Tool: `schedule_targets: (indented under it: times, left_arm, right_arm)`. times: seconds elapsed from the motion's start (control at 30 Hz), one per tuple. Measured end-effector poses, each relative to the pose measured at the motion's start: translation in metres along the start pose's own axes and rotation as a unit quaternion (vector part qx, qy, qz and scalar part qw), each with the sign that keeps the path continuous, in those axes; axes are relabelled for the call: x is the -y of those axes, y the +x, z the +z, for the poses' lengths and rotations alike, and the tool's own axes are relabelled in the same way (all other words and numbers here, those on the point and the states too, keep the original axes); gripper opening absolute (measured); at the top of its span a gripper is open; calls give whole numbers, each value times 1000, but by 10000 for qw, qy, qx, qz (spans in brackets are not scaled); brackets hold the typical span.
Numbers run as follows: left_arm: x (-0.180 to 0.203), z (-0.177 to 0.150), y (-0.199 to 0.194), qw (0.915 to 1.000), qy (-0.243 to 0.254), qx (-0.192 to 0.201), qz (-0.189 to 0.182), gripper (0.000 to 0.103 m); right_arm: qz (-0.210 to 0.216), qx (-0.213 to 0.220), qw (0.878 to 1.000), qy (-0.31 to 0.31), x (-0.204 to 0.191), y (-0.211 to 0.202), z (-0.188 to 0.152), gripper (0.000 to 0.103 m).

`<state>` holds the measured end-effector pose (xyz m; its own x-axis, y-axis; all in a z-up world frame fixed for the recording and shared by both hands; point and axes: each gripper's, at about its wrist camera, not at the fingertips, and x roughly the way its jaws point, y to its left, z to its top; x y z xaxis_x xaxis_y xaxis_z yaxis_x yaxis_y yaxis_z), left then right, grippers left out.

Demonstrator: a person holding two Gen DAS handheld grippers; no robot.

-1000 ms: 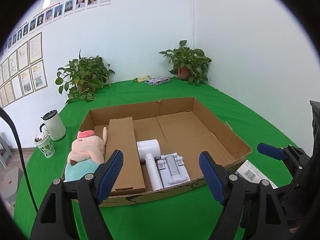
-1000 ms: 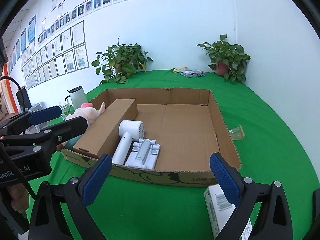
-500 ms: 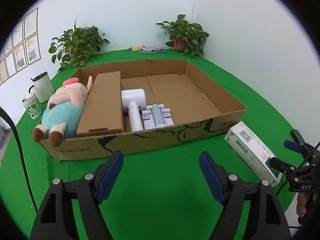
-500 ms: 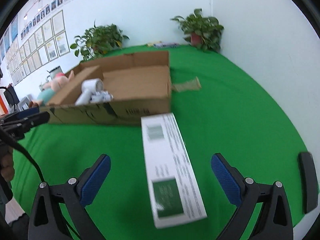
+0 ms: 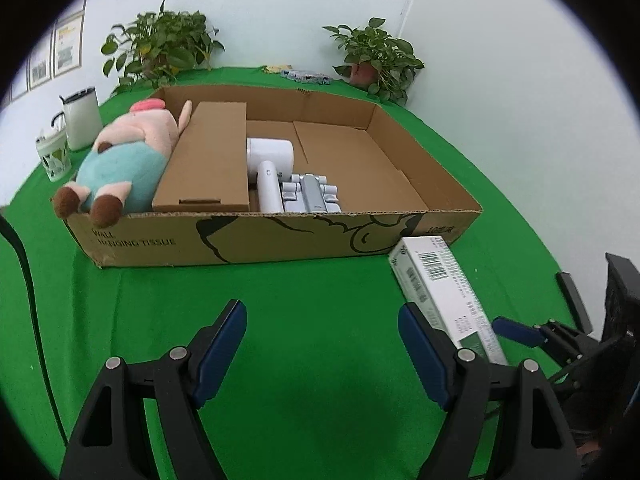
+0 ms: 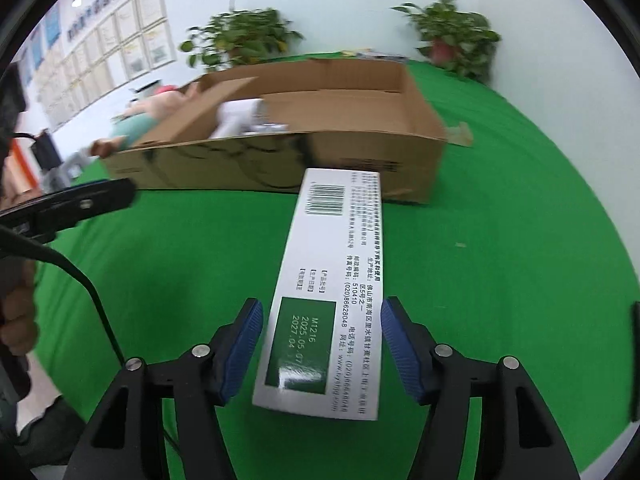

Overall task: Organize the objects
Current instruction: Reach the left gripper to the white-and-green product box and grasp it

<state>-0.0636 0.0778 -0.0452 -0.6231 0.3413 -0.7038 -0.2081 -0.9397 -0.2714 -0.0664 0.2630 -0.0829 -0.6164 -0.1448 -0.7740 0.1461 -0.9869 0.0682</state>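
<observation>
Right claw [image 6: 322,350] closing around the white box [image 6: 332,280], pads not yet touching; left claw [image 5: 322,354] half open, empty, carton [image 5: 280,236] ahead

Cardboard tray [image 5: 280,236] wall blocks ahead; its right half [image 5: 360,168] lies bare.

right tongs [image 6: 322,354] closing round near end of white carton [image 6: 328,280], pads not yet on its sides, carton flat on green bench [image 6: 500,260], far end just short of cardboard tray [image 6: 360,152], left tongs [image 6: 80,200] at left edge, plush toy [image 6: 152,116] blurred behind tray
</observation>
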Motion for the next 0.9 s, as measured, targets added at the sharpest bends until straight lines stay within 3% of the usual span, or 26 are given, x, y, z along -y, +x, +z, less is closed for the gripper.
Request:
schedule_targets:
  times: [0.03, 0.1, 0.17, 0.33, 0.37, 0.43, 0.47, 0.5, 0.77, 0.9]
  left_arm:
    - [-3, 1, 1, 9997, -103, -105, -181, 78]
    - [-6, 3, 4, 9988, -177, -250, -378, 78]
    - [-5, 8, 10, 9972, -187, -376, -619, 78]
    - [9, 19, 36, 9896, -189, -724, -1230, 78]
    - [14, 20, 43, 9877, -192, -792, -1333, 78]
    - [21, 21, 54, 9830, -212, -936, -1566, 78]
    - [24, 20, 59, 9807, -232, -1026, -1651, 78]
    - [27, 18, 62, 9789, -240, -1093, -1707, 78]
    - [23, -18, 77, 9633, -468, -1606, -2100, 78]
    - [25, -27, 82, 9563, -561, -1759, -2268, 76]
  right_arm:
    - [105, 5, 9999, -50, -5, 1, 2, 74]
    - [146, 110, 9998, -125, -14, 0, 4, 102]
    - [151, 228, 9996, -123, -17, -2, 5, 102]
    - [53, -31, 9997, 232, -7, 7, 3, 102]
    - [31, -61, 9996, 269, -5, 9, 1, 101]
    - [17, -67, 9996, 281, -3, 8, -3, 86]
    - [-31, -95, 9997, 236, -4, 10, -4, 67]
    - [-103, -165, 9997, 149, -7, 12, -5, 63]
    - [380, -245, 9988, 167, -18, -4, -25, 63]
    - [701, -264, 9961, 476, -17, -6, -24, 63]
